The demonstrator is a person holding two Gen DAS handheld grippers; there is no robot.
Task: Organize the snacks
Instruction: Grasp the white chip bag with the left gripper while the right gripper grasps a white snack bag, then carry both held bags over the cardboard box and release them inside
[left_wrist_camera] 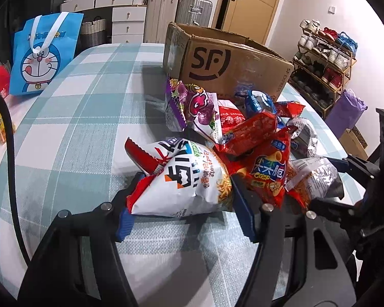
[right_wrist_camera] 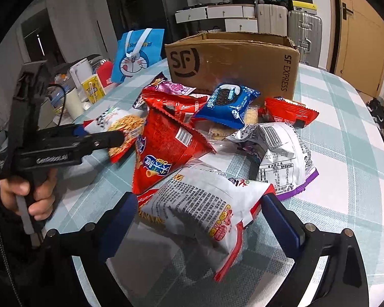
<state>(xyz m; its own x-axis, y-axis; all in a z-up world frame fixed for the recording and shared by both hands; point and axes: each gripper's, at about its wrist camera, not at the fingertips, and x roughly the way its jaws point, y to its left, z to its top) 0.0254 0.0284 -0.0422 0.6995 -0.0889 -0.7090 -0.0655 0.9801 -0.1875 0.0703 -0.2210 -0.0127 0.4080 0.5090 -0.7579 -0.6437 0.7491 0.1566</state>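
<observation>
A pile of snack bags lies on the checked tablecloth point(left_wrist_camera: 76, 128) in front of an open cardboard SF box point(left_wrist_camera: 233, 61) point(right_wrist_camera: 233, 61). My left gripper point(left_wrist_camera: 184, 197) is shut on a white noodle snack bag point(left_wrist_camera: 184, 184), with a blue pad pressing each side; the right wrist view shows it point(right_wrist_camera: 107, 138) at the left with the same bag point(right_wrist_camera: 125, 125). My right gripper point(right_wrist_camera: 199, 202) stands wide open around a white bag with printed text point(right_wrist_camera: 204, 204), which lies on the cloth. A red triangular bag point(right_wrist_camera: 163, 151), a blue cookie pack point(right_wrist_camera: 227, 102) and a white-and-purple bag point(right_wrist_camera: 281, 148) lie behind.
A blue cartoon tote bag point(left_wrist_camera: 43, 56) point(right_wrist_camera: 135, 56) stands at the table's far left. A white kettle point(right_wrist_camera: 79, 71) and a yellow box point(right_wrist_camera: 93, 88) sit beside it. A person's hand point(right_wrist_camera: 38, 194) holds the left gripper's handle. A shoe rack point(left_wrist_camera: 325, 64) stands beyond the table's right edge.
</observation>
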